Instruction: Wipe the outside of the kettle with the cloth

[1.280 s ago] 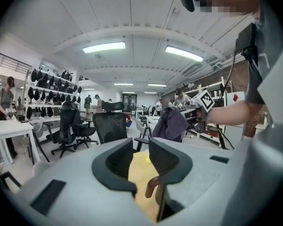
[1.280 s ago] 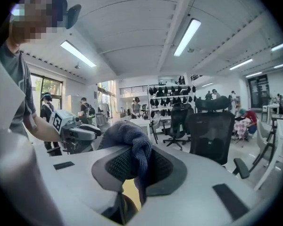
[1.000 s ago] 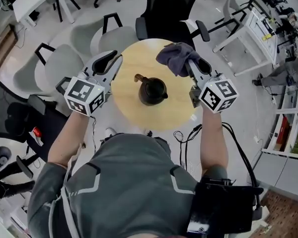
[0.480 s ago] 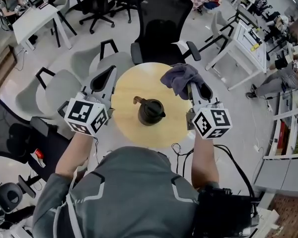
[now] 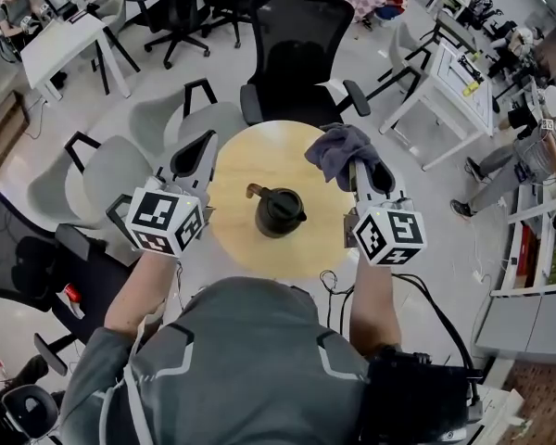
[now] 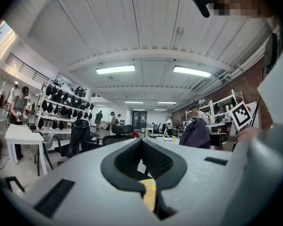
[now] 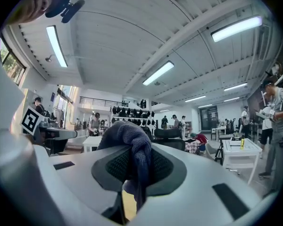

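A black kettle [image 5: 280, 213] stands upright near the middle of the round yellow table [image 5: 246, 170], handle to the left. My right gripper [image 5: 356, 163] is to the right of the kettle and above the table. It is shut on a dark blue-grey cloth [image 5: 338, 151], which bunches over its tips. In the right gripper view the cloth [image 7: 132, 147] hangs pinched between the jaws of that gripper [image 7: 134, 149]. My left gripper [image 5: 207, 140] hovers left of the kettle, shut and holding nothing. Its closed jaws [image 6: 141, 145] point level across the room. Neither gripper touches the kettle.
A black office chair [image 5: 301, 49] stands behind the table, and grey chairs [image 5: 111, 170] stand at its left. White desks [image 5: 445, 72] are at the right and far left. Cables [image 5: 338, 281] lie on the floor by the table's near edge. A person [image 5: 537, 151] is at the right.
Both grippers have risen a little and now point level. The left jaws have closed on nothing. The cloth stays in the right gripper, and the kettle has not moved.
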`<state>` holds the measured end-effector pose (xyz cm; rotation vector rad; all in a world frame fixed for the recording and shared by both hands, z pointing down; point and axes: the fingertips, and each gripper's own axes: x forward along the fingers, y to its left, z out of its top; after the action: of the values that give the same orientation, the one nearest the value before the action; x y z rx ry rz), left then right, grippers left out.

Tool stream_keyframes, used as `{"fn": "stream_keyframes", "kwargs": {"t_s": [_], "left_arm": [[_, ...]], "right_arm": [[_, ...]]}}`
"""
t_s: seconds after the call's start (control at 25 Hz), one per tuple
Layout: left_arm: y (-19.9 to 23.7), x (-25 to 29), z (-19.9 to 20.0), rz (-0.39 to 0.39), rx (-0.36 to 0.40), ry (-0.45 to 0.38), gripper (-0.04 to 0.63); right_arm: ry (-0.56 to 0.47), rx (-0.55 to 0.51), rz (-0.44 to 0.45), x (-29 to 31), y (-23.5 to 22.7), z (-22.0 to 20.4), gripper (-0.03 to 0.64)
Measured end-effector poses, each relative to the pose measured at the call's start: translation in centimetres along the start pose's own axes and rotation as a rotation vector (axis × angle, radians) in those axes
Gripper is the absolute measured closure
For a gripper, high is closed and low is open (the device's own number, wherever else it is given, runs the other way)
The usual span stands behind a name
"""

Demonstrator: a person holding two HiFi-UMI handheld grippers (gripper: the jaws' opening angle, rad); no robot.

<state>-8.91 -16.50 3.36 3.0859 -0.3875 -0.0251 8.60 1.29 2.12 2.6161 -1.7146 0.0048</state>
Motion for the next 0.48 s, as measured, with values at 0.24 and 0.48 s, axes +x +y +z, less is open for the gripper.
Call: {"fn": "stream_keyframes", "kwargs": {"t_s": [0.24, 0.48], "left_arm": [[-0.3, -0.1, -0.6, -0.004, -0.003, 0.011, 0.586], [-1.2, -0.2, -0.2, -0.014, 0.02, 0.01, 0.586]], "right_arm": [[-0.001, 0.005, -0.006, -0.2, 0.2, -0.3, 0.535], [0.0, 0.001, -0.021, -0.8, -0.2, -0.1, 0.535]]}}
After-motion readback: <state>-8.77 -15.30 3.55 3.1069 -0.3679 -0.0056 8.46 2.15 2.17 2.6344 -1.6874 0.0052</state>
